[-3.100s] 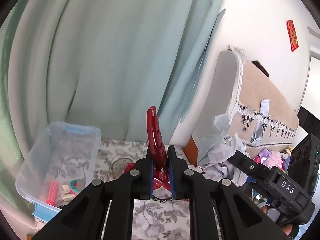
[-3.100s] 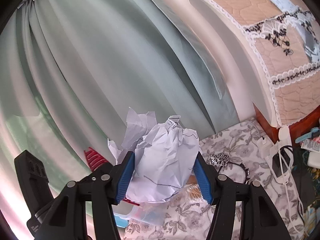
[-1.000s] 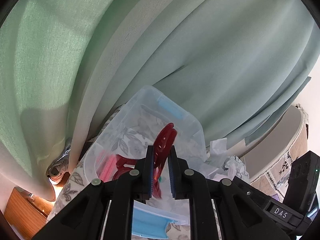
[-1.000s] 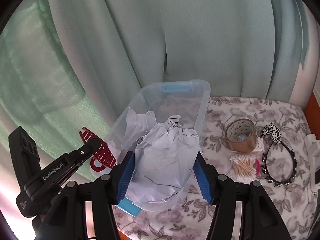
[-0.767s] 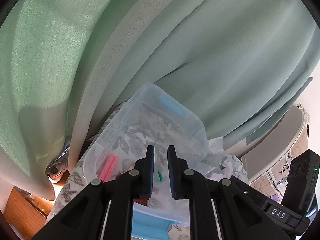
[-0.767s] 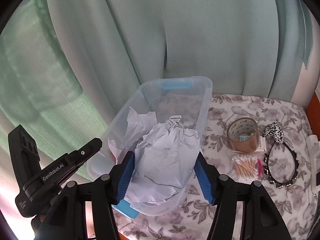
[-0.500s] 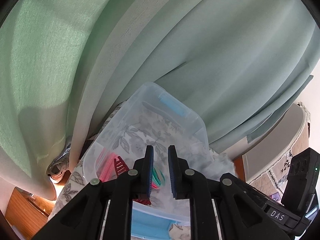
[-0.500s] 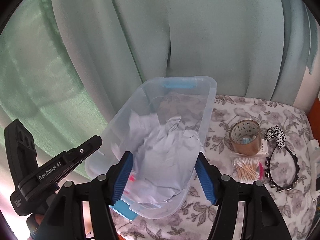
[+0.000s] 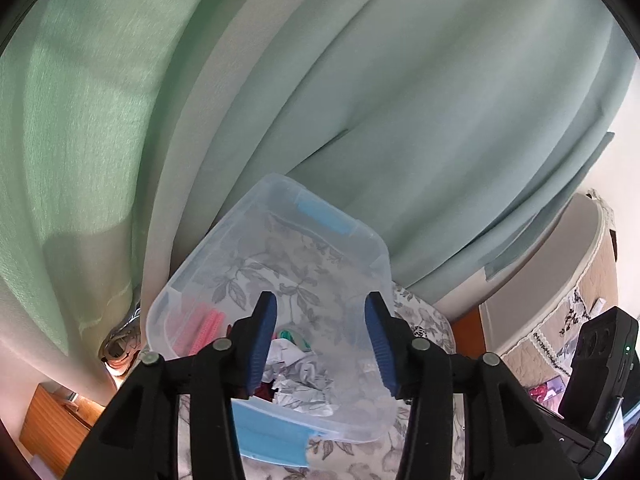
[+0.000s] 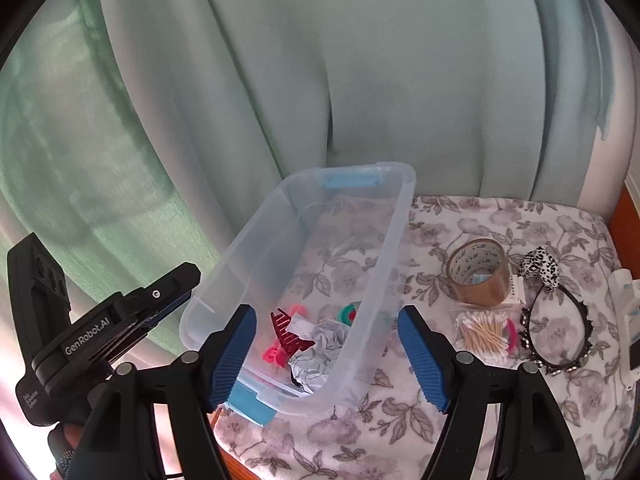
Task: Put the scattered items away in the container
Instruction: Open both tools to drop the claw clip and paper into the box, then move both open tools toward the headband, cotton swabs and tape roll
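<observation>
Bin (image 10: 396,216): clear, thin-walled, set on the floral bench (image 10: 500,224); it held crumpled paper (image 10: 320,348), a red clip (image 10: 289,332) and pink pieces. Tape (image 10: 478,276), swabs (image 10: 482,330) and headband (image 10: 560,320) lay outside, just right: all judged light; tape rigid, best taken across its ring; swabs loose, slippery. Left gripper (image 9: 322,344) and right gripper (image 10: 326,354) were seen spread wide, empty, above the bin.

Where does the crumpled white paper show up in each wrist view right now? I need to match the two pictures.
Left wrist view: the crumpled white paper lies low and centre, inside the clear bin, at its near end.
Right wrist view: the paper lies low and centre-left, at the bin's near end, beside the dark red hair clip.
Shared landmark: the blue handle on the bin's far rim.
</observation>
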`<state>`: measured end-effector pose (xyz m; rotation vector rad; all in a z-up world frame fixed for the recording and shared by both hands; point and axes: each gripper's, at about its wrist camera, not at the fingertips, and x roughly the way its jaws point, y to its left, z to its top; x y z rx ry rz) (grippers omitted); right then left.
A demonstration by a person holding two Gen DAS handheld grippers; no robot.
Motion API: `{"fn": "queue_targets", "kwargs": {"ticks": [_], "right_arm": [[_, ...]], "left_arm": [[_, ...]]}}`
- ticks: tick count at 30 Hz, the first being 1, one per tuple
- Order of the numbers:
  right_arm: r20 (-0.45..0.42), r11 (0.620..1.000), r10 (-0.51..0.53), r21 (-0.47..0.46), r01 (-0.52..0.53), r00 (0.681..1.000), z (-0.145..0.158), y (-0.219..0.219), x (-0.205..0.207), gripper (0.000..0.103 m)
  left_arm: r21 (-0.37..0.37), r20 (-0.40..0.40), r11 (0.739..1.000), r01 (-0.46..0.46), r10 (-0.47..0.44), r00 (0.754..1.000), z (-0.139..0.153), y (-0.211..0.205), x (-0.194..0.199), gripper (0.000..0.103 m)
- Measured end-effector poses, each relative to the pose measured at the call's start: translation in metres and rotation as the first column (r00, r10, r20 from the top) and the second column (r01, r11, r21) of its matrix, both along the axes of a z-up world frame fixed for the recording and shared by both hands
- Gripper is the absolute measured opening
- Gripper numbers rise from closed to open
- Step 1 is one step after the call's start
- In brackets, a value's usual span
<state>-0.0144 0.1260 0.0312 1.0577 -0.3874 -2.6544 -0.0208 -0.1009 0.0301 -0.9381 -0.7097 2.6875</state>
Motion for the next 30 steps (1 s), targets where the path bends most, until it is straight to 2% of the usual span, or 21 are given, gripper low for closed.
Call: {"fn": "queue_targets", "kwargs": {"ticks": [2,7,15,23,26,30], "right_arm": [[-0.02,1.0,-0.028,-0.014,0.028,0.999,0.003,0.013,0.009,0.078],[-0.068,0.994,-0.099,-0.051,0.096,0.993,0.009,0.044,0.031,0.08],[-0.124,0.974,-0.208,-0.119,0.194,0.97,0.014,0.098,0.066,0.081],[-0.113,0.938,-0.329,-0.158,0.31,0.938,-0.01,0.164,0.09,0.081],[-0.095,0.938,-0.335,-0.128,0.323,0.937,-0.022,0.179,0.091,0.081],[-0.058,0.939,-0.334,-0.108,0.327,0.941,-0.044,0.194,0.09,0.081]], "left_arm": [[-0.021,-0.007,1.0,0.018,-0.019,1.0,0.005,0.014,0.003,0.054],[-0.075,-0.019,0.995,0.07,-0.072,0.997,0.018,0.05,0.011,0.059],[-0.164,-0.033,0.975,0.15,-0.158,0.987,0.037,0.109,0.024,0.06],[-0.188,0.065,0.947,0.263,-0.255,0.965,0.013,0.183,0.017,0.06],[-0.199,0.087,0.938,0.283,-0.271,0.959,0.003,0.204,0.012,0.061],[-0.235,0.131,0.914,0.33,-0.306,0.943,-0.016,0.229,0.006,0.061]]}}
